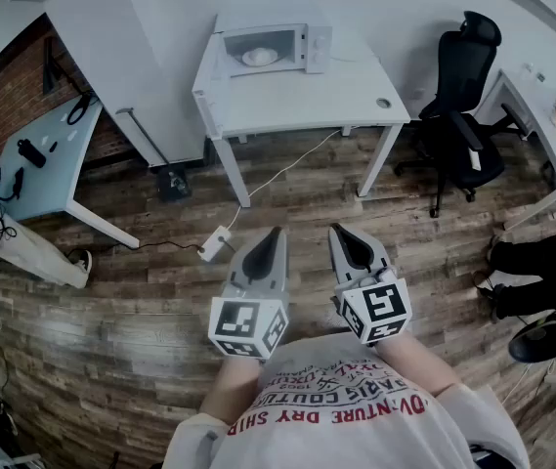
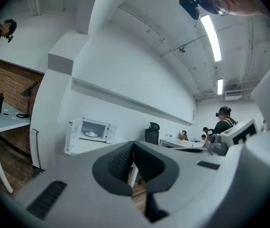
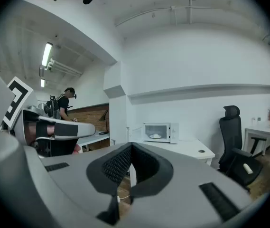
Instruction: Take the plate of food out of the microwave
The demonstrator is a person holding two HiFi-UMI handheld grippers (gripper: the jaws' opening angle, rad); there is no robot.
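Observation:
A white microwave (image 1: 276, 45) stands at the back of a white table (image 1: 336, 101) across the wooden floor, its door (image 1: 221, 59) swung open to the left. Inside it sits a white plate of food (image 1: 259, 57). The microwave (image 2: 93, 129) and its plate (image 2: 91, 134) show small and far off in the left gripper view. In the right gripper view the microwave (image 3: 159, 132) and plate (image 3: 156, 136) are just as distant. My left gripper (image 1: 277, 231) and right gripper (image 1: 337, 229) are held side by side at chest height, far from the table. Both are shut with nothing between the jaws.
A black office chair (image 1: 463, 96) stands right of the table, beside another white desk (image 1: 541, 130). A pale blue table (image 1: 48, 154) is at the left, with a person (image 1: 23, 247) near it. A power strip and cord (image 1: 216, 243) lie on the floor before the table.

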